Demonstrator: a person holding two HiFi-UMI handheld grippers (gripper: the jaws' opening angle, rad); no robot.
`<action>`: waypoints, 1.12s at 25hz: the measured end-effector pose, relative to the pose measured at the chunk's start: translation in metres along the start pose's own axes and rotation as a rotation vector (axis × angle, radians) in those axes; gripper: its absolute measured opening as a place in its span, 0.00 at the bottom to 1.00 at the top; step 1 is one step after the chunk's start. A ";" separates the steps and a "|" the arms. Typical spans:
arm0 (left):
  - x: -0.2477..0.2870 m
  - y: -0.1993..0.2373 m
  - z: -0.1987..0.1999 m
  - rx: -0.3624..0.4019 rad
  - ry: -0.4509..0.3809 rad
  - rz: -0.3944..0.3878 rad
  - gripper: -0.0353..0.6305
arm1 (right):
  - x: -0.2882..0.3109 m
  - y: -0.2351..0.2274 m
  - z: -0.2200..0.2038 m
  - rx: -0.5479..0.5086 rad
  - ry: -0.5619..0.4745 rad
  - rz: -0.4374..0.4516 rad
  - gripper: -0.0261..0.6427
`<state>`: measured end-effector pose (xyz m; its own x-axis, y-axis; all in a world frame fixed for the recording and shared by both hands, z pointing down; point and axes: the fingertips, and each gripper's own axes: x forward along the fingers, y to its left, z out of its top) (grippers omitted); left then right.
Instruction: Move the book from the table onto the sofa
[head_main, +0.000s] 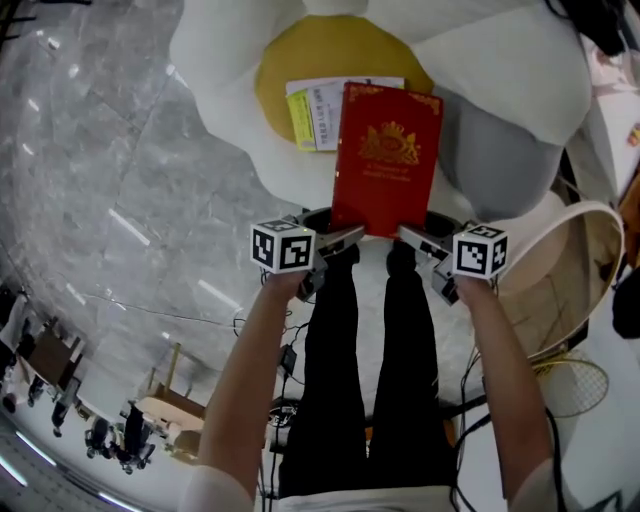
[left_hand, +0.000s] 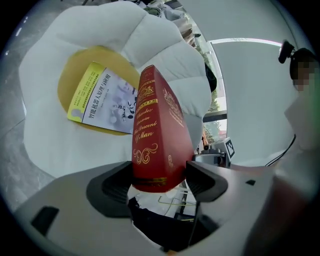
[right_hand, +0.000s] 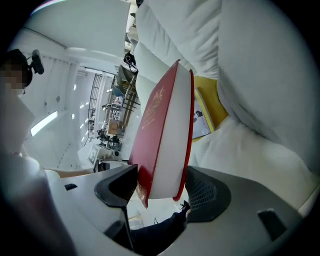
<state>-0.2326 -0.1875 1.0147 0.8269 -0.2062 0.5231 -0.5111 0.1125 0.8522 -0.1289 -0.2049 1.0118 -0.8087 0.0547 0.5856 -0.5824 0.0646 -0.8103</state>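
Observation:
A red hardback book (head_main: 386, 160) with a gold emblem hangs over the white petal-shaped sofa (head_main: 230, 60). Both grippers hold it by its near bottom corners. My left gripper (head_main: 346, 237) is shut on the spine-side corner; in the left gripper view the gold-lettered spine (left_hand: 150, 135) sits between the jaws of that gripper (left_hand: 159, 182). My right gripper (head_main: 414, 239) is shut on the other corner, where the white page edge (right_hand: 167, 145) fills the gap of the gripper (right_hand: 160, 192). The book's far end is over the sofa's yellow centre cushion (head_main: 290, 70).
A thin white booklet with a yellow strip (head_main: 315, 115) lies on the yellow cushion, partly under the red book. A grey cushion (head_main: 495, 150) sits at the right. Grey marble floor (head_main: 100, 200) spreads left. A round pale rim (head_main: 600, 250) and a racket (head_main: 575, 385) are at the right.

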 end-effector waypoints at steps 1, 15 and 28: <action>0.005 0.005 0.003 -0.012 0.001 -0.007 0.55 | 0.003 -0.006 0.003 0.012 -0.006 -0.005 0.50; 0.041 0.030 0.008 -0.145 -0.012 -0.052 0.55 | 0.013 -0.044 0.020 0.124 -0.127 -0.063 0.50; 0.061 0.024 0.018 -0.199 -0.024 -0.014 0.52 | -0.002 -0.069 0.032 -0.009 -0.121 -0.294 0.50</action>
<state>-0.1984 -0.2147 1.0673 0.8265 -0.2322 0.5128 -0.4410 0.2989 0.8462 -0.0899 -0.2418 1.0658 -0.6102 -0.0864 0.7875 -0.7923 0.0689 -0.6063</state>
